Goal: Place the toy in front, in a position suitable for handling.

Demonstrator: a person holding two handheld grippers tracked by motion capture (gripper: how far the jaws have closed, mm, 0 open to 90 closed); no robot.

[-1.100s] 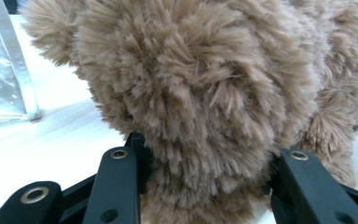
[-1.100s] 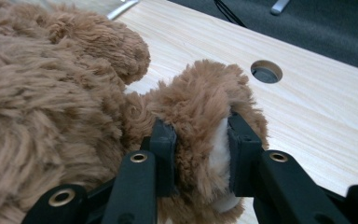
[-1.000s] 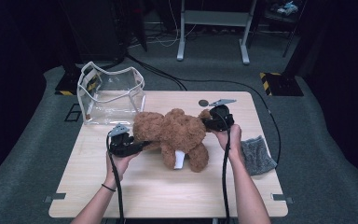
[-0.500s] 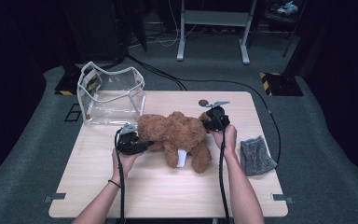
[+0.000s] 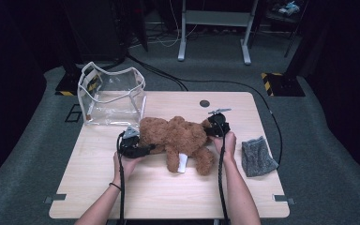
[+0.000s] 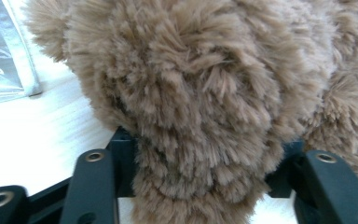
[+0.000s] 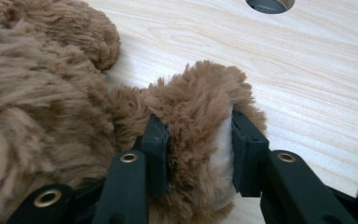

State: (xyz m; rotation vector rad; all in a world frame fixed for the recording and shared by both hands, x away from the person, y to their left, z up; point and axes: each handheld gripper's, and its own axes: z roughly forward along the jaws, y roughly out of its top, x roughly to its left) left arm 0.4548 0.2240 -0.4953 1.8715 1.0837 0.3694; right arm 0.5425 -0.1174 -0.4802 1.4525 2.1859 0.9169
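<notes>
A brown teddy bear (image 5: 178, 136) lies across the middle of the wooden table (image 5: 122, 197), a white tag (image 5: 182, 163) at its underside. My left gripper (image 5: 150, 148) is at the bear's left end. In the left gripper view the thick fur (image 6: 196, 102) bulges between my jaws (image 6: 205, 177) and touches both pads. My right gripper (image 5: 209, 131) is at the bear's right end; its pads (image 7: 154, 149) pinch a furry paw (image 7: 200, 121) just above the wood. Both pairs of jaws have just been opening, with the bear still between them.
A clear plastic bag (image 5: 112, 96) with white edging stands open at the table's back left, close to the bear. A grey cloth (image 5: 258, 157) lies near the right edge. A round cable hole (image 5: 204, 103) sits behind the bear. Dark floor and stands surround the table.
Both hands have come down with the bear, which now rests on the table. The left gripper has shifted slightly right.
</notes>
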